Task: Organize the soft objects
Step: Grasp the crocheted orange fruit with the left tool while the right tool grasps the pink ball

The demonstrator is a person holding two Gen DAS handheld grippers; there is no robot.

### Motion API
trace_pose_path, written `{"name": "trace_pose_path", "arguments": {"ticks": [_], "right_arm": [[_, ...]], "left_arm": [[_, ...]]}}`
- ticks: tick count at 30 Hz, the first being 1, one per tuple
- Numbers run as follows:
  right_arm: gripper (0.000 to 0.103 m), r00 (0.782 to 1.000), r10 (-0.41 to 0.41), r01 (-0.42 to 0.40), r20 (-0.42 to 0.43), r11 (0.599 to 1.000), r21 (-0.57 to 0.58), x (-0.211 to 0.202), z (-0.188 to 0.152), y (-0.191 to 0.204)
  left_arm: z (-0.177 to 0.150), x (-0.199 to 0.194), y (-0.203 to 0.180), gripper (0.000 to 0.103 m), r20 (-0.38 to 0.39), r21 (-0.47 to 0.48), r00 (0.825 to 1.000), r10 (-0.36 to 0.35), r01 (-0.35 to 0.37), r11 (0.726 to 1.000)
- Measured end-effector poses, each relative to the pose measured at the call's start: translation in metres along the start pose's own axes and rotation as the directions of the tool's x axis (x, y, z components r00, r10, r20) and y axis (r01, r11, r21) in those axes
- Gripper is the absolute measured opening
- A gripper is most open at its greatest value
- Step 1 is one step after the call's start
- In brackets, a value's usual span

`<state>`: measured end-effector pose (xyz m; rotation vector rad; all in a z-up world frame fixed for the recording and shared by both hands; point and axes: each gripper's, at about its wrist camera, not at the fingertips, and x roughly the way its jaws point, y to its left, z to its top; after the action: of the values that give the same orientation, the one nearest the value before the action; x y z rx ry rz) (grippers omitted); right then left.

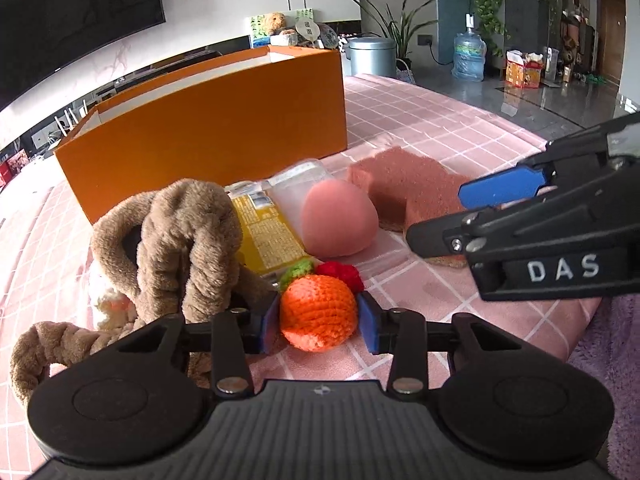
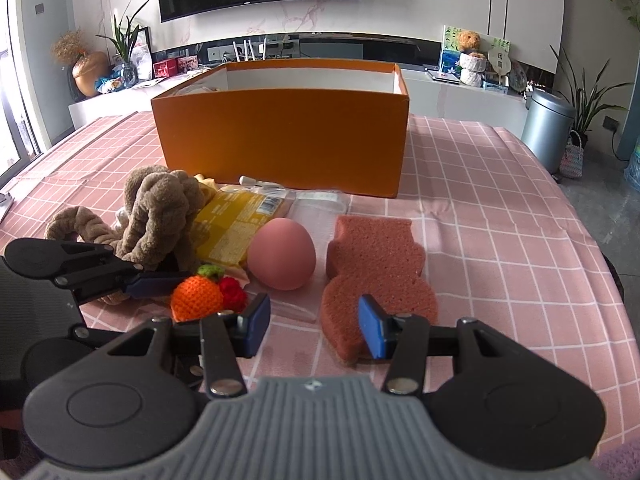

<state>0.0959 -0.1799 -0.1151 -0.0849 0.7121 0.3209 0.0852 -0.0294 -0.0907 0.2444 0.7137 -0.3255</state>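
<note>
Orange box (image 2: pixel 280 136): stood open-topped at the far side of the pink checked tablecloth (image 2: pixel 500 220). Laid in front of it: brown plush rope (image 2: pixel 156 216), yellow packet (image 2: pixel 236 224), pink egg-shaped ball (image 2: pixel 282 254), pink sponge (image 2: pixel 372 272). Crocheted orange (image 1: pixel 318 312): nearest the viewer, clasped between the blue pads of the left gripper (image 1: pixel 318 320). Right gripper (image 2: pixel 314 328): jaws half apart, nothing gripped, one pad seen over the sponge's near edge.

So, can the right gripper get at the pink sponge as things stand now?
Probably yes. The right gripper stands open at the near edge of the pink sponge, one blue pad already over it. Nothing lies on the sponge; the pink egg sits clear beside it.
</note>
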Motion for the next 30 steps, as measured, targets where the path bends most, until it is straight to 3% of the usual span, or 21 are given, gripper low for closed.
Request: {"name": "trace_pose_path", "arguments": {"ticks": [8,15,19,28,30], "right_arm": [[0.049,0.999,0.017,-0.017,0.028,1.0,-0.005,0.002,0.015,-0.002],[0.049,0.998,0.064,-0.064,-0.007,0.993,-0.094,0.028,0.032,0.009],[0.06,0.997,0.069,-0.071,-0.02,0.991,-0.118,0.047,0.038,0.016],[0.06,0.995,0.067,-0.075,-0.067,0.989,-0.128,0.078,0.039,0.023],[0.051,0.996,0.058,-0.065,-0.061,0.99,-0.128,0.079,0.038,0.023]], "left_arm": [[0.016,-0.026,0.019,0.046,0.042,-0.084,0.999,-0.007,0.01,0.996],[0.034,-0.038,0.045,0.047,0.062,-0.177,0.998,0.006,0.005,0.984],[0.038,-0.037,0.05,0.047,0.07,-0.19,0.997,0.021,-0.007,0.982],[0.034,-0.026,0.061,0.047,0.057,-0.23,0.998,-0.001,0.014,0.973],[0.034,-0.024,0.062,0.047,0.055,-0.236,0.998,-0.005,0.018,0.972]]}}
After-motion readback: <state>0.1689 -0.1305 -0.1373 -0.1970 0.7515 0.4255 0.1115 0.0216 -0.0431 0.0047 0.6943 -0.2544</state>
